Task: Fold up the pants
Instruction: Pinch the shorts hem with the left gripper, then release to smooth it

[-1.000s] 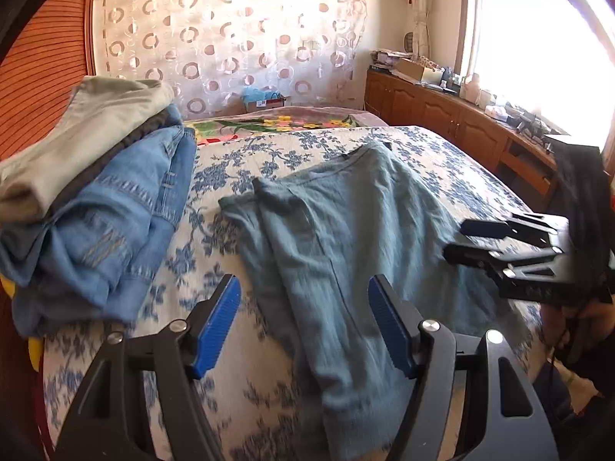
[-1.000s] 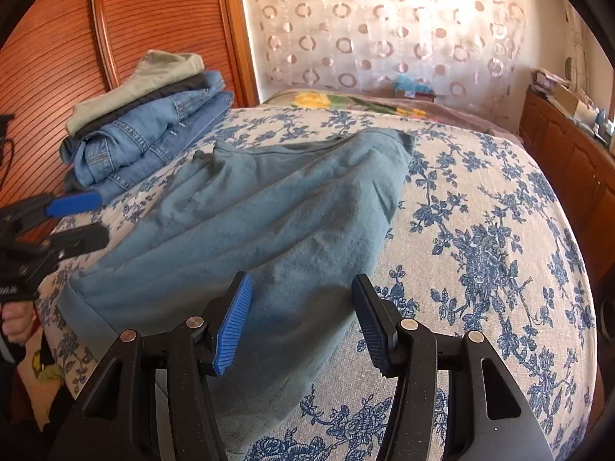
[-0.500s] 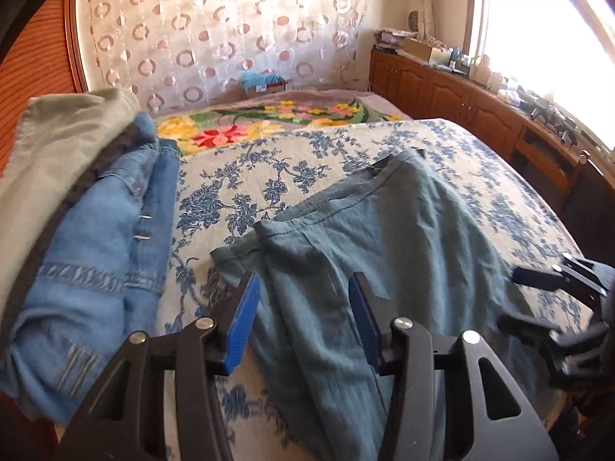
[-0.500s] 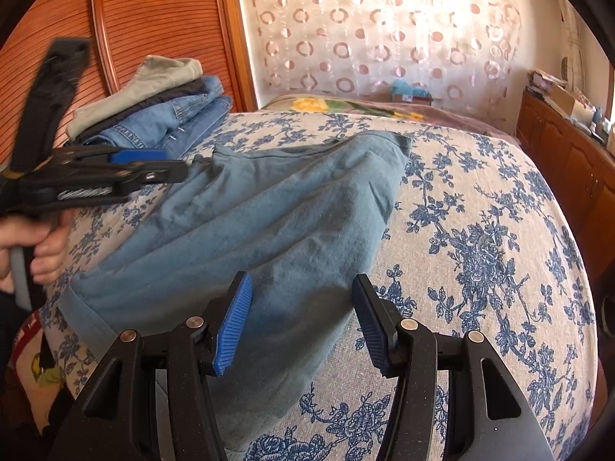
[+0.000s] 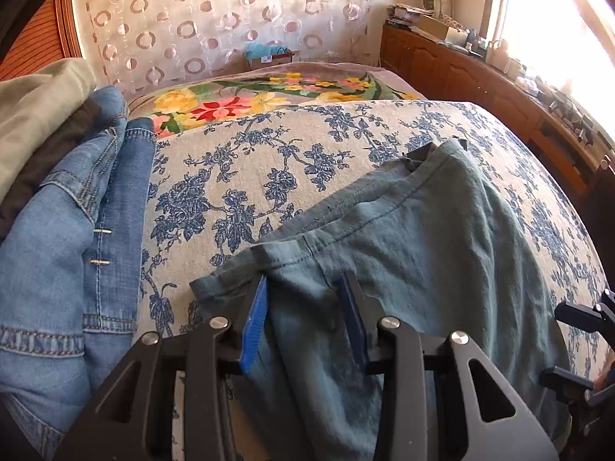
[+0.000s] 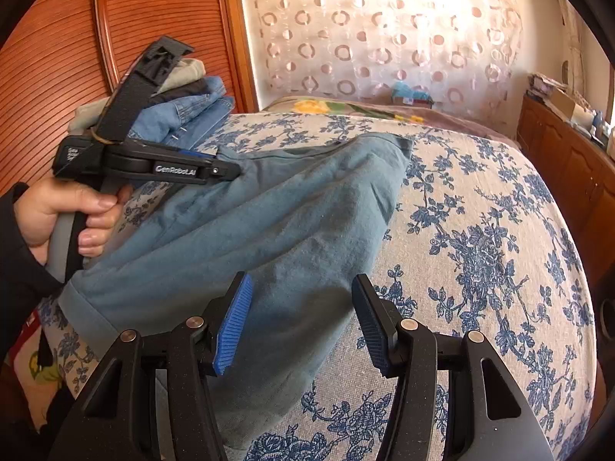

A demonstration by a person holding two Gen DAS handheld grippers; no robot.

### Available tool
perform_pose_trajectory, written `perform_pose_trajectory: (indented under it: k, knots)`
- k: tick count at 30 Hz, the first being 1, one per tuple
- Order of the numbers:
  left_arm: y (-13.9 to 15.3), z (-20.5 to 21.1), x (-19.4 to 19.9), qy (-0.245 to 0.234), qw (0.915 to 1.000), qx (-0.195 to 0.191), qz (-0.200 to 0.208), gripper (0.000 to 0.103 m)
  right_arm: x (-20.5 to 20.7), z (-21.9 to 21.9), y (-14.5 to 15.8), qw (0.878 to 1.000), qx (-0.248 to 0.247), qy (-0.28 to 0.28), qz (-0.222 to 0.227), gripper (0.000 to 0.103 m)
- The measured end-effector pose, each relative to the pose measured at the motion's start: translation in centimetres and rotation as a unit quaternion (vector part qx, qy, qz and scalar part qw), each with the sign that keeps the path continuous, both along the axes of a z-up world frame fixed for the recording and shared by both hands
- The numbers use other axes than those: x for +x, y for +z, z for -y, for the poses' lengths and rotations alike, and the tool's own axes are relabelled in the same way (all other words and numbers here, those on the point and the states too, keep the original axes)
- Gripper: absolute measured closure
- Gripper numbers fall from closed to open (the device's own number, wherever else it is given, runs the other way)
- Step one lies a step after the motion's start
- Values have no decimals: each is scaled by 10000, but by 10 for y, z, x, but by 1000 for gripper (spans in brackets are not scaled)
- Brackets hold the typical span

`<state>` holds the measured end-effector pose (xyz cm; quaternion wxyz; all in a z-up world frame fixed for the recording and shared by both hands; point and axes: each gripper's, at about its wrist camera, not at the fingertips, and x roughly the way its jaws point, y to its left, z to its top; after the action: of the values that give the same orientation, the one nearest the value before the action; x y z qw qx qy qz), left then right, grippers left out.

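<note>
Teal pants (image 5: 423, 249) lie spread on the flowered bed cover (image 5: 250, 161), waistband toward the far side. My left gripper (image 5: 303, 307) is down on the waistband's near corner. Its jaws are closing with a bunch of the fabric between the blue pads, and the pads stand a little apart. From the right wrist view that left gripper (image 6: 230, 171) is held by a hand (image 6: 69, 211) at the pants' (image 6: 288, 223) upper left edge. My right gripper (image 6: 301, 322) hovers open over the leg end of the pants, with nothing pinched.
A stack of folded jeans and other clothes (image 5: 57, 230) sits left of the pants by the wooden headboard (image 6: 57, 38). A floral blanket (image 5: 269, 96) lies at the far end. Wooden cabinets (image 5: 480, 77) with clutter run along the right under the window.
My left gripper travelled forward and down to the waistband corner and narrowed its jaws around the fabric. The right gripper and the pants' leg end stayed put.
</note>
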<state>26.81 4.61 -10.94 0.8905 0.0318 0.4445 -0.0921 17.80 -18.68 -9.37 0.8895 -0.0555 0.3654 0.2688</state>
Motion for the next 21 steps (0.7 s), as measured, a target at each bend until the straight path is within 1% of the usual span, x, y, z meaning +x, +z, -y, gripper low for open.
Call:
perform_pose_trajectory:
  k: [2, 4, 5, 6, 7, 9, 12, 14, 18, 20, 21]
  knots:
    - [0, 0, 1, 5, 10000, 12, 2, 68, -1, 0, 0, 10000, 0, 6, 10, 48]
    - [1, 0, 0, -18, 10000, 4, 31, 86, -1, 1, 0, 10000, 9, 8, 19, 48]
    - [1, 1, -1, -29, 10000, -3, 42, 90, -1, 1, 0, 10000, 14, 6, 25, 48]
    - [3, 1, -4, -27, 10000, 31, 83, 98, -1, 1, 0, 10000, 14, 5, 26, 48]
    - [5, 1, -6, 6, 9999, 98, 143, 99, -2, 0, 0, 10000, 20, 7, 30, 48]
    - [12, -2, -12, 89, 9994, 212, 264, 100, -2, 0, 0, 10000, 24, 12, 28, 48]
    - [22, -12, -19, 219, 9984, 271, 447, 102, -3, 0, 0, 10000, 25, 14, 27, 48]
    - [27, -21, -20, 287, 9983, 224, 464, 102, -3, 0, 0, 10000, 26, 17, 24, 48]
    - [32, -35, -18, 449, 9971, 296, 538, 102, -3, -1, 0, 10000, 17, 15, 19, 48]
    - [32, -38, -19, 475, 9972, 211, 532, 101, -4, -1, 0, 10000, 14, 22, 15, 48]
    - [32, -40, -20, 489, 9973, 165, 530, 99, -4, -1, 0, 10000, 16, 25, 14, 48]
